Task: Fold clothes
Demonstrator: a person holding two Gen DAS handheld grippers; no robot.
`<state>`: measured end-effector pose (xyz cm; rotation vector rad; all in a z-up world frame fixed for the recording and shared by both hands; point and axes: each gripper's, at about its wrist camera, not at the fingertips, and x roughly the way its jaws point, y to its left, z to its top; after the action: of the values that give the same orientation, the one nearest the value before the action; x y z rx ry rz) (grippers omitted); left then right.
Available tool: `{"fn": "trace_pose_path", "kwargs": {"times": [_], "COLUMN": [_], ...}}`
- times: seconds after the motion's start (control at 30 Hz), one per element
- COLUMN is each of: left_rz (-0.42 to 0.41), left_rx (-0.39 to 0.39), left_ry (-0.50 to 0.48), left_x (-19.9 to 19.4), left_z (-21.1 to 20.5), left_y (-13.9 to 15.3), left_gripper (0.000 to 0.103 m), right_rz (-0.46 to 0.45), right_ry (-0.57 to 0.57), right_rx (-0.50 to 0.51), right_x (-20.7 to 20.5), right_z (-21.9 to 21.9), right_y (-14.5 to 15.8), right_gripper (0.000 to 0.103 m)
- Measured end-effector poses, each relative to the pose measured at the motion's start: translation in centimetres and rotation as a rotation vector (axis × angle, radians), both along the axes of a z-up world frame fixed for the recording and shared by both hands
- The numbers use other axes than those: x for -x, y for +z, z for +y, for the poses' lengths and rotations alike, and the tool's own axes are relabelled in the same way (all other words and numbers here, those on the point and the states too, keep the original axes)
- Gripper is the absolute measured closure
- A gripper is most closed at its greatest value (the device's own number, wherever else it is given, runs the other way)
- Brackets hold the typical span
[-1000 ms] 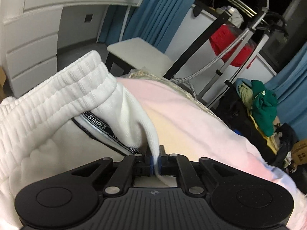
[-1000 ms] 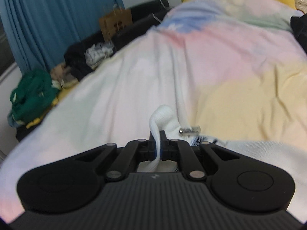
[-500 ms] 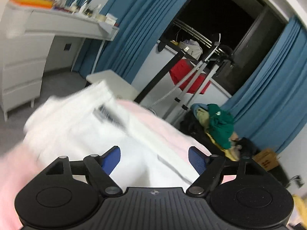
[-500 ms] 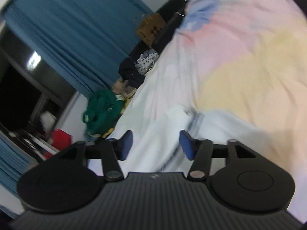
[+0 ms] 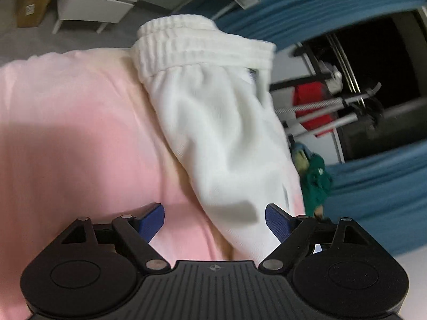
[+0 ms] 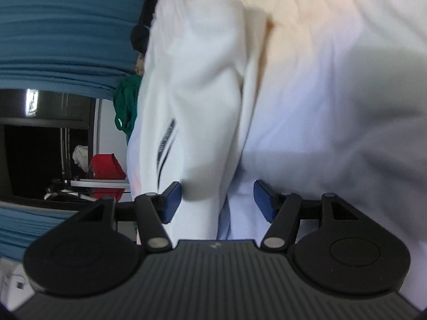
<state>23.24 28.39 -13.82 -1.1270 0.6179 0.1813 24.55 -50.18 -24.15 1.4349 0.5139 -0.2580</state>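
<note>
Left wrist view shows the largest thing first: a wide bed under a soft pastel cover, pink and pale yellow (image 5: 66, 133), which carries everything, and on it near its far edge lies the pair of white fleecy cotton trousers with a ribbed elastic waistband (image 5: 213, 122), the waistband bunched at the bed's far corner and the legs running back toward the camera. Right wrist view picks up the same trousers (image 6: 202, 85) along the bed's left edge, with a dark printed stripe on the cloth, beside the bed cover (image 6: 333, 93). Such a garment looks light, limp and thick-piled, so it should sag and drag at any point it is lifted by, and is unlikely to slip from rubber pads; the doubled waistband and the hems seem the firmest places to pinch, one corner to each tool. Smaller, the left gripper (image 5: 214, 220) hangs above the cloth with its jaws widening and nothing pressed between the blue pads (image 5: 152, 220), though the fabric's edge lies under the gap. Likewise the right gripper (image 6: 217, 201) stands spread, holding nothing, with a fold of the trousers lying between but not clamped.
</note>
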Motion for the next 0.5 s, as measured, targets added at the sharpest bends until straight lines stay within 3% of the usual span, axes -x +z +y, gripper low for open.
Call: {"fn": "trace_pose_path", "kwargs": {"times": [0.17,0.27,0.37,0.4,0.43,0.5], "left_rz": [-0.076,-0.1,-0.121,-0.117,-0.104,-0.137], "left_rx": [-0.071,-0.046,-0.034,-0.046,-0.066,-0.083], "left_ry": [0.036,0.082,0.109,0.112,0.113,0.113], "left_x": [-2.6,-4.1,-5.5,-5.4,-5.7,-6.0], "left_z": [0.8,1.8,2.6,2.7,2.8,3.2], "left_y": [-0.1,-0.3,-0.8,-0.7,-0.5,0.6], "left_gripper": [0.016,0.02,0.033,0.044,0.065,0.082], "right_rz": [-0.069,-0.111,-0.14,-0.152,-0.163,-0.147], "right_ry": [-0.034,-0.045,-0.077,-0.099,-0.122,-0.173], "right_rx": [0.099,0.17,0.237,0.248,0.261,0.311], "right_x": [-2.8,-5.0,-6.8,-7.2,-7.6,-8.0], "right_z": [-1.0,-1.8,-2.4,-2.5,-2.5,-2.2], "right_y": [-0.6,-1.1,-1.2,-1.2,-1.2,-1.0], "right_gripper": [0.042,0.041,0.042,0.043,0.045,0.078]}}
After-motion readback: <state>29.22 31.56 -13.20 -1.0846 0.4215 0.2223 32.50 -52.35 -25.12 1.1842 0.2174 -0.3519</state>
